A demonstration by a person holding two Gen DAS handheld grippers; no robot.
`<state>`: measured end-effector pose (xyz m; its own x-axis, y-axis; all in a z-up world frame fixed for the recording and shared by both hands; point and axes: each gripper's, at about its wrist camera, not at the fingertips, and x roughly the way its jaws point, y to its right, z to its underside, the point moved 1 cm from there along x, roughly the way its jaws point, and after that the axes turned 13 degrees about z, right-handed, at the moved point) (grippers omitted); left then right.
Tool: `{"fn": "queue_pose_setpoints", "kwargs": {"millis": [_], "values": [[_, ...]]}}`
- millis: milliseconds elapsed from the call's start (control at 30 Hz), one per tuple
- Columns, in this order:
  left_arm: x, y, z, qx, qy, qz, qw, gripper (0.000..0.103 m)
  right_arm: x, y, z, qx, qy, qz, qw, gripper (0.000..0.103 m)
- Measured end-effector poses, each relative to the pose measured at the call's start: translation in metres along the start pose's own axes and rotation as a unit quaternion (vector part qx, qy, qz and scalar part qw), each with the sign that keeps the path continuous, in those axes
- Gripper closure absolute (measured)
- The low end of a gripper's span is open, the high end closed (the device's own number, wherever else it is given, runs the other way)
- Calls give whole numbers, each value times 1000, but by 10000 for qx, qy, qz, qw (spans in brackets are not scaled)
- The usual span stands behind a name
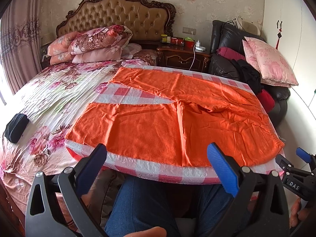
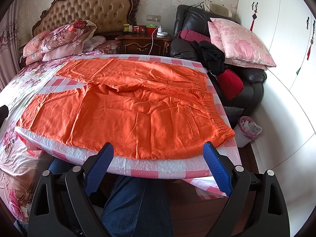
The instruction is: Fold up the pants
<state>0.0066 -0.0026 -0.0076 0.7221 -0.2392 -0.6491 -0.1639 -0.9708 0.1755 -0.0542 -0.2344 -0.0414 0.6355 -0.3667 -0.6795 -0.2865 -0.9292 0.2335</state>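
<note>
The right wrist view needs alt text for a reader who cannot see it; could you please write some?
Orange pants lie spread flat and unfolded on a pink-and-white checked table, waistband to the right and legs to the left. The open right gripper hovers at the near table edge, holding nothing. Behind are a floral bed and a black armchair with pink pillows.

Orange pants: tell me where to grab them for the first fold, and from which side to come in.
Grip the orange pants along their near edge, which lies flat just inside the checkered table's front rim. Come in low from the front, where both grippers wait open: right gripper near the elastic waistband, left gripper further along that edge toward the hem. The legs lie spread apart, so lifting this edge probably folds one leg onto the other.
</note>
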Motion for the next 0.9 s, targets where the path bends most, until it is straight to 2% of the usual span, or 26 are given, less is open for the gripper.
{"fn": "queue_pose_setpoints", "kwargs": {"millis": [900], "values": [[2,1,2,-10,-39,18,10000,2,-1,0,0,4,-4,7,10000,15]]}}
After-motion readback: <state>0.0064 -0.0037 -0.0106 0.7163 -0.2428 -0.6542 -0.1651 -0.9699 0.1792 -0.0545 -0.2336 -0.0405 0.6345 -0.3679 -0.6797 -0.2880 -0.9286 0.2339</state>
